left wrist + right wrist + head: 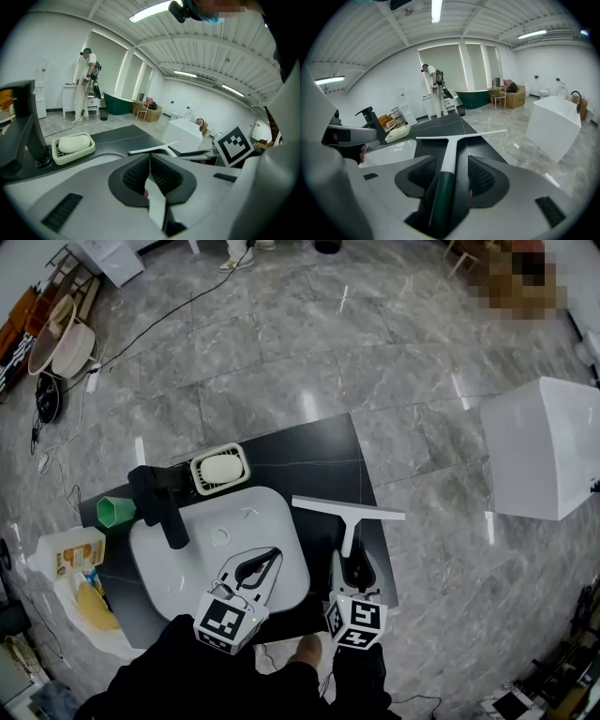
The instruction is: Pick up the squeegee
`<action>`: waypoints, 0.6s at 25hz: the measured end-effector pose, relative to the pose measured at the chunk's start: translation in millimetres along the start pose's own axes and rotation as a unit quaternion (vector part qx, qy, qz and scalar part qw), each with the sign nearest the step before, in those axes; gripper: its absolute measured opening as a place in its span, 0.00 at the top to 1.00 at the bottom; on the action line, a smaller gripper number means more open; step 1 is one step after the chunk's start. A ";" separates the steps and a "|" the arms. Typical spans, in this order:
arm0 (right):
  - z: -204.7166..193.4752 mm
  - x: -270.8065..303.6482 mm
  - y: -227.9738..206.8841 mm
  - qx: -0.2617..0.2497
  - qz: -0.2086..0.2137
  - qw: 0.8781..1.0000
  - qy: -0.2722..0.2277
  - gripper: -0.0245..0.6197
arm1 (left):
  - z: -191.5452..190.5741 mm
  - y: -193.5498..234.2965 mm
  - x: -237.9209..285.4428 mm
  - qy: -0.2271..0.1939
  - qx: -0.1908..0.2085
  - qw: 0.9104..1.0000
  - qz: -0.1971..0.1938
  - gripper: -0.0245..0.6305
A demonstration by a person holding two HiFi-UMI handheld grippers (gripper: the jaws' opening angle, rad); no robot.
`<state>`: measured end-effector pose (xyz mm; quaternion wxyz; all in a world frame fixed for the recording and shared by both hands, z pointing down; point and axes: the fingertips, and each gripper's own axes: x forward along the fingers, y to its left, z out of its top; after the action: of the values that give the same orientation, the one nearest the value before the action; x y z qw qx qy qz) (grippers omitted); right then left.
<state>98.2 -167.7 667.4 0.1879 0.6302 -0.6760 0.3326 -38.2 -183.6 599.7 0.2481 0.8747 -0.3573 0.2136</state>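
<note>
Squeegee [348, 514], white blade and dark green handle, lies on the table [309, 456]; right tongs [451, 174] stand wide around its handle, pads clear; left tongs [150, 172] closed, empty.

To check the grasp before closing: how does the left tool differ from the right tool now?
The left tool has its jaws together and empty; the right tool has them apart, either side of the squeegee handle. The left is over the white basin; the right over the dark counter. Both have the same two-jaw build.
</note>
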 end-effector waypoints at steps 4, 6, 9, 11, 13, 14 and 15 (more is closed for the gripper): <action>-2.3 8.2 -0.2 -0.004 -0.005 1.000 0.009 0.60 | -0.6 3.7 1.4 0.001 -0.003 1.000 0.001 0.92; -2.7 10.8 0.5 -0.007 -0.006 1.000 0.011 0.60 | -1.2 5.7 2.1 0.002 -0.004 1.000 0.001 0.92; -2.9 14.3 1.3 -0.016 -0.010 1.000 0.015 0.60 | -2.2 9.0 3.2 0.004 -0.006 1.000 0.003 0.92; -2.7 15.7 0.9 -0.021 -0.015 1.000 0.018 0.61 | -2.5 10.5 4.0 0.004 -0.008 1.000 0.003 0.92; -2.9 16.3 0.4 -0.024 -0.020 0.999 0.022 0.63 | -2.7 11.7 4.3 0.004 -0.011 1.000 0.003 0.92; -3.1 16.4 0.1 -0.024 -0.023 0.999 0.023 0.65 | -3.0 12.2 4.4 0.004 -0.011 1.000 0.003 0.92; -3.3 16.6 -0.2 -0.024 -0.024 0.999 0.024 0.67 | -3.3 12.8 4.6 0.005 -0.012 1.000 0.003 0.92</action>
<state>95.5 -177.5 681.0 0.2272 0.6331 -0.6638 0.3270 -45.2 -192.0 608.5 0.2598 0.8696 -0.3611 0.2142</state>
